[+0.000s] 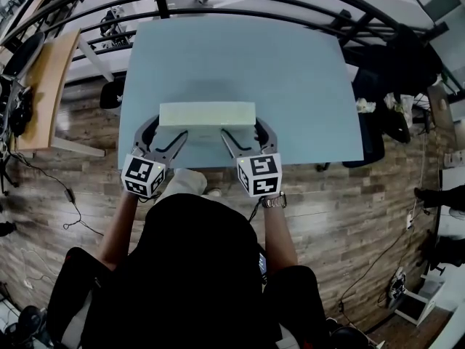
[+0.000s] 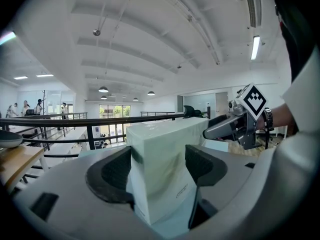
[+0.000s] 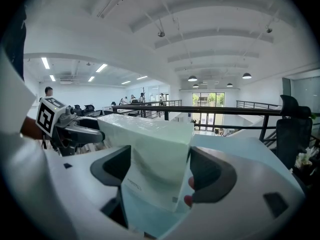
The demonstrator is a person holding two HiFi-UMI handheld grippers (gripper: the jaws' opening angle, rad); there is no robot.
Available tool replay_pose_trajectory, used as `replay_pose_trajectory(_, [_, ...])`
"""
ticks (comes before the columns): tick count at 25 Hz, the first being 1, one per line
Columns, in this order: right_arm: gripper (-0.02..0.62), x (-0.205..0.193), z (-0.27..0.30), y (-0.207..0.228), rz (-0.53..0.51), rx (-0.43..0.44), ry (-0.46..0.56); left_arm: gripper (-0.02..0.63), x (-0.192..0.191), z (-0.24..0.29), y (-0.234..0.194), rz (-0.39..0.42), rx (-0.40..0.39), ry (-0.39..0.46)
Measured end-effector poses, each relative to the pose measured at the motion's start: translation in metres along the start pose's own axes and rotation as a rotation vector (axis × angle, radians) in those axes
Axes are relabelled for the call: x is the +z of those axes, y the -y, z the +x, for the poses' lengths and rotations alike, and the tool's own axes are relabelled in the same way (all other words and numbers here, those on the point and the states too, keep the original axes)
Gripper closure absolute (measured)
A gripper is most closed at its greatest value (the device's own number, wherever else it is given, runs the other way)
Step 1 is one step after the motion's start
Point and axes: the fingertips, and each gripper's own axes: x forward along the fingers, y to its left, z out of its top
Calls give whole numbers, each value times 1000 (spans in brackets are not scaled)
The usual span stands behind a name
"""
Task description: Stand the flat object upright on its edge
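A pale green flat box point(image 1: 207, 113) rises from the light blue table point(image 1: 240, 57) near its front edge, a narrow long face turned up. My left gripper point(image 1: 168, 127) is shut on the box's left end, and my right gripper point(image 1: 242, 127) is shut on its right end. The left gripper view has the box point(image 2: 162, 159) tall between the dark pads point(image 2: 205, 166), with the right gripper point(image 2: 235, 126) at its far end. From the right gripper view the box point(image 3: 155, 154) fills the jaws, the left gripper point(image 3: 70, 126) behind it. Whether its bottom edge touches the table is hidden.
A black railing point(image 1: 218, 13) curves past the table's far edge. A wooden bench point(image 1: 47, 86) stands to the left, a dark chair point(image 1: 374, 140) to the right. The floor point(image 1: 349, 217) is wood planks. The person's body is close to the front edge.
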Motion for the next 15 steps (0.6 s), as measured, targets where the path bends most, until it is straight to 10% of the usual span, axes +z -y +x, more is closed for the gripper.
replay_pose_trajectory(15, [232, 2, 3, 3, 16, -19, 6, 267, -1, 2, -1, 10, -3, 4])
